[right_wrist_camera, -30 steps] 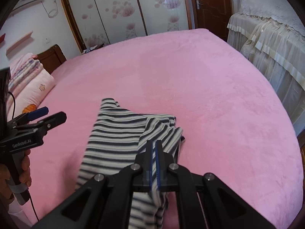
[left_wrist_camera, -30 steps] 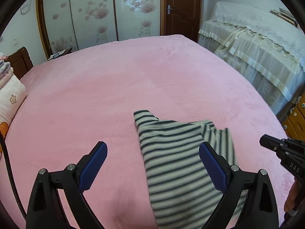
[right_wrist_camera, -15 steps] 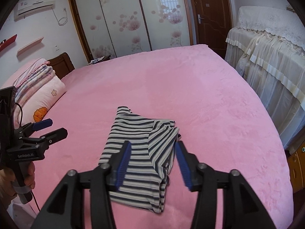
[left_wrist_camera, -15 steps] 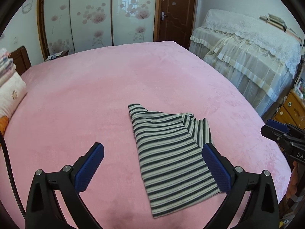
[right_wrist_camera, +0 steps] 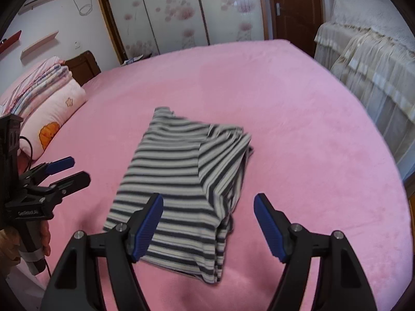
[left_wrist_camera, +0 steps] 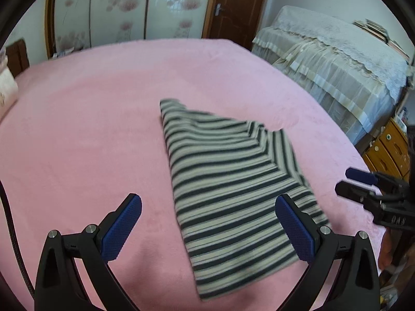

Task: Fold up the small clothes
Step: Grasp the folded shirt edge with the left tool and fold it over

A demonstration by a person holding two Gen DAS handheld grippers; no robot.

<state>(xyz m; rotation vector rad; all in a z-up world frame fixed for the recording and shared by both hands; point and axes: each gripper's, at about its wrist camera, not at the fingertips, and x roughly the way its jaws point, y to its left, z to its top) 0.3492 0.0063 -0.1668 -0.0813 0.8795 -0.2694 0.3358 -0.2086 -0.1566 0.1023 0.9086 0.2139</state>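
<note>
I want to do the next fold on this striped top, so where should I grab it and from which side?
Probably the striped top's near right corner, where the folded layers stack at the edge. Come in low from the right with the open right gripper, pinching all layers. That edge sits slightly raised off the pink bedspread, giving a finger room beneath.

A second ago our right tool point(right_wrist_camera: 208, 223) was clamped on the striped garment point(right_wrist_camera: 181, 181); now its jaws gape wide. We have drawn both tools back, and the garment lies flat on the bed point(right_wrist_camera: 298, 129), released.
</note>
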